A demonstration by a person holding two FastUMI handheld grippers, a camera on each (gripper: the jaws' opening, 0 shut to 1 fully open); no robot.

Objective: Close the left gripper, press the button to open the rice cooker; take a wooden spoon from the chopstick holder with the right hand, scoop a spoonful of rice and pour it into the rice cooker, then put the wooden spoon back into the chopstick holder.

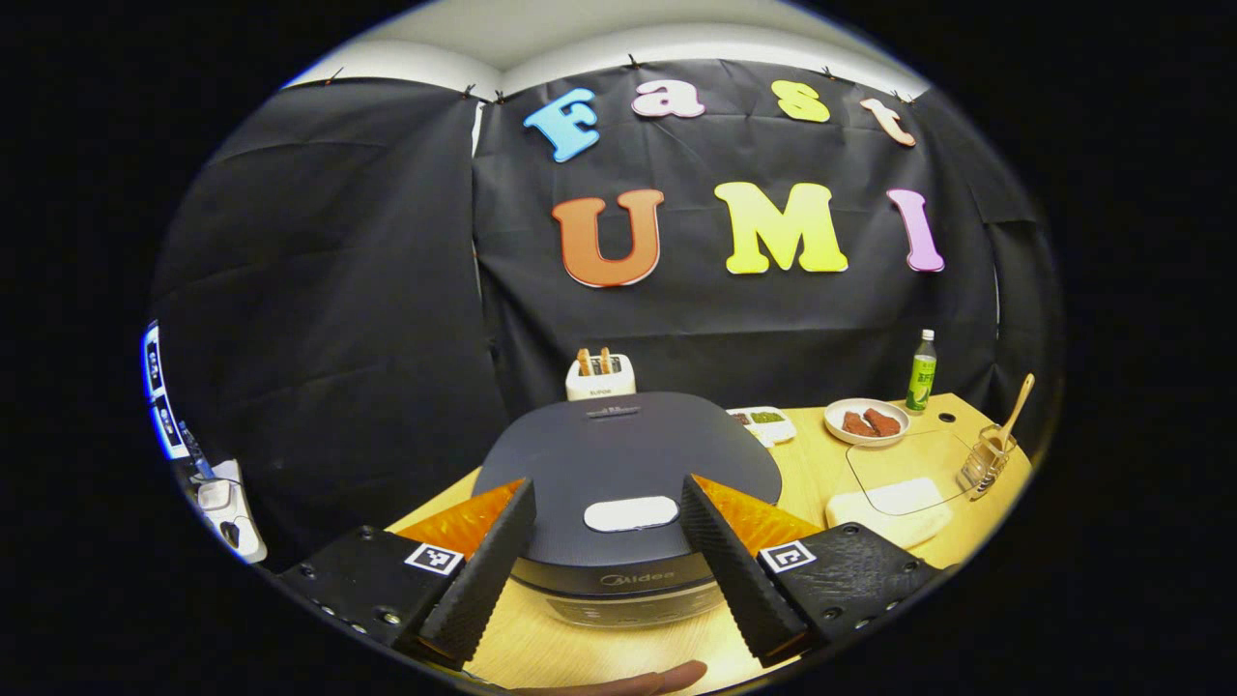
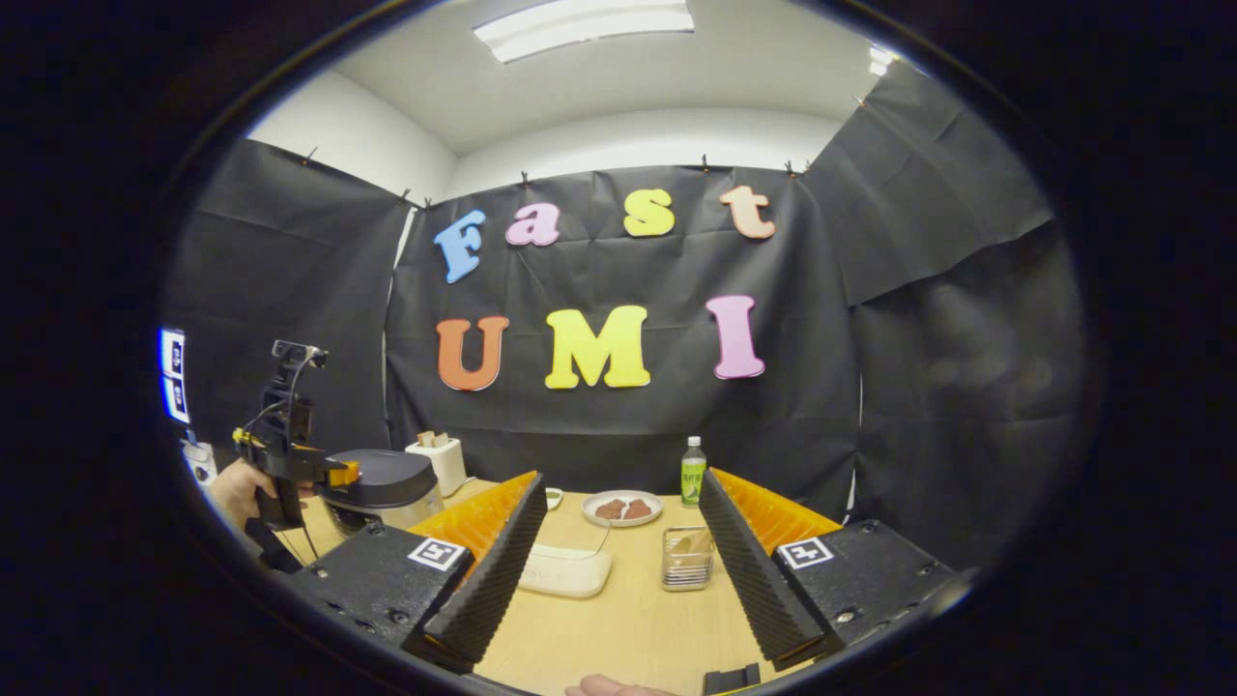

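Observation:
The dark rice cooker (image 1: 628, 454) sits with its lid down right before my left gripper (image 1: 618, 580), whose fingers stand open on either side of the white lid button (image 1: 630, 513). A wooden spoon (image 1: 1015, 411) leans in the wire chopstick holder (image 1: 984, 464) at the far right. A clear-lidded white box of rice (image 1: 889, 507) lies between them. In the right gripper view, my right gripper (image 2: 618, 580) is open above the table, with the chopstick holder (image 2: 688, 559) and rice box (image 2: 565, 570) ahead. The rice cooker (image 2: 382, 488) and the hand-held left gripper (image 2: 290, 464) appear at left.
A white toaster (image 1: 600, 377) stands behind the cooker. A plate of brown food (image 1: 867, 421), a small white dish (image 1: 763, 422) and a green bottle (image 1: 921, 372) line the back of the wooden table (image 1: 821, 464). A fingertip (image 1: 647, 681) shows at the bottom edge.

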